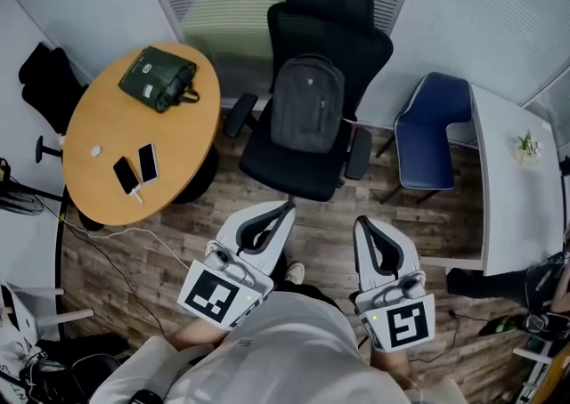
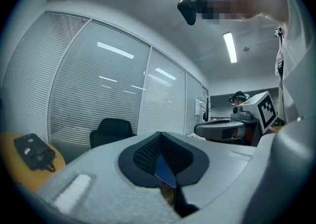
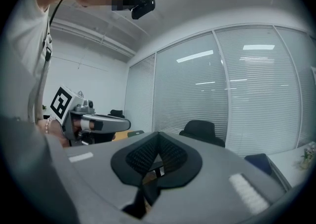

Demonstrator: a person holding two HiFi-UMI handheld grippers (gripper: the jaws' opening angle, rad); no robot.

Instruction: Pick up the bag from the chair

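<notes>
Bag (image 1: 307,104) stands upright on chair (image 1: 289,164), twelve o'clock from left gripper (image 1: 283,209), eleven from right gripper (image 1: 362,224); left nearer; both clenched, empty.

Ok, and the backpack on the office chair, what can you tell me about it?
The backpack is dark grey, soft fabric by its look, with a rounded top and what looks like a front pocket. It stands upright on the seat of the black office chair, leaning back on the backrest, between the armrests. It looks closed. Only the chair touches it.
</notes>
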